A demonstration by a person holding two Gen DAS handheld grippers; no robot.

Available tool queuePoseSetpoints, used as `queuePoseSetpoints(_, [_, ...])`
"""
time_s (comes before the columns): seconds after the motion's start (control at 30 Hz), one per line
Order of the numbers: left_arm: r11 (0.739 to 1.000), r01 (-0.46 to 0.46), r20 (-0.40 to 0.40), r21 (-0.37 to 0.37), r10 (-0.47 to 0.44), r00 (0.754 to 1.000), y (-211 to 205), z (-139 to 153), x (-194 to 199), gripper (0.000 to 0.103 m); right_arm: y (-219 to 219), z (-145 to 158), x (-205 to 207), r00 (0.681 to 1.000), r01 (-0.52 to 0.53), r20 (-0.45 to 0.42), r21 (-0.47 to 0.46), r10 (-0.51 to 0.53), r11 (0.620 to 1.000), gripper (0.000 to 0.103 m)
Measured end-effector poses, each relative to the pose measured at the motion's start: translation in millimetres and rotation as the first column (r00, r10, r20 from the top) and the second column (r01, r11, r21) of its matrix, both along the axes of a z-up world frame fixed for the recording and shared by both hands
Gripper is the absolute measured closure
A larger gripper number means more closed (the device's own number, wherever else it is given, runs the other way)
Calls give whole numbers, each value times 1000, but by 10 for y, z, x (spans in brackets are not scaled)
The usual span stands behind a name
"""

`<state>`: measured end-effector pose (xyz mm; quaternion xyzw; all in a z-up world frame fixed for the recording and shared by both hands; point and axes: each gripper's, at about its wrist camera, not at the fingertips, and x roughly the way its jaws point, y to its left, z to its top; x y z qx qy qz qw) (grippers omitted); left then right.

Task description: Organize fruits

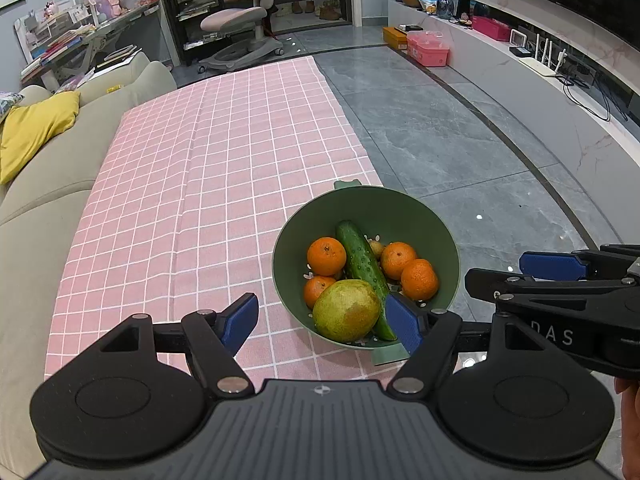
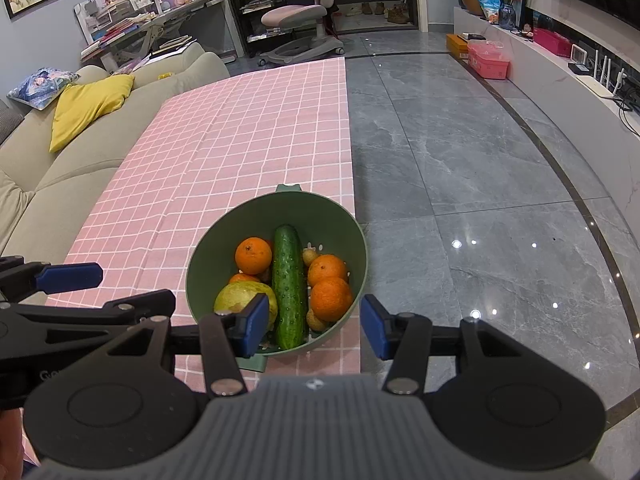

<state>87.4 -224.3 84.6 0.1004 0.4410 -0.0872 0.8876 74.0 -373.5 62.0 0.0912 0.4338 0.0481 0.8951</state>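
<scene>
While hovering at the near end of the table, looking down a living room: grey marble floor [image 1: 460, 140] on the right of the frame, beige sofa [image 1: 60, 180] with a yellow cushion [image 1: 36, 132] at the left edge, pink desk chair [image 1: 236, 20] at top centre.

Across the middle of both views, a pink checked tablecloth [image 1: 200, 180], flat and bare apart from one item.

At lower centre, close to the cloth's right edge, a green bowl [image 1: 360, 196] with everything inside it: a long cucumber [image 2: 289, 284], a large green-yellow pear [image 1: 346, 310] at the near left, four oranges [image 1: 326, 256] split either side of the cucumber, and a few small yellowish fruits [image 2: 316, 320] too small to name.

In the right wrist view, cucumber lying almost straight up the frame, so pointing away along the fingers, near end low between the two blue pads [image 2: 254, 328]. In the left wrist view, slanting from upper left to lower right, near end tucked behind the right-hand pad.

Right gripper [image 2: 314, 328]: spread wide, holding nothing, framing the bowl's near rim. Left gripper [image 1: 320, 322]: equally wide apart, empty, poised just beside it, with the pear between its pads in the frame.

Judged better placed for the cucumber: the right, closing line already across the long axis. Likely only a descent needed. Possibly sorting already done, with all produce in the bowl.
</scene>
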Motion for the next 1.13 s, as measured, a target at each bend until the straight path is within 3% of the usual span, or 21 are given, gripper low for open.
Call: queuePoseSetpoints(1.13, [1000, 12, 4, -12, -12, 1000, -7, -34, -13, 18, -19, -13, -10, 1000, 4, -8, -15, -4, 1000, 55])
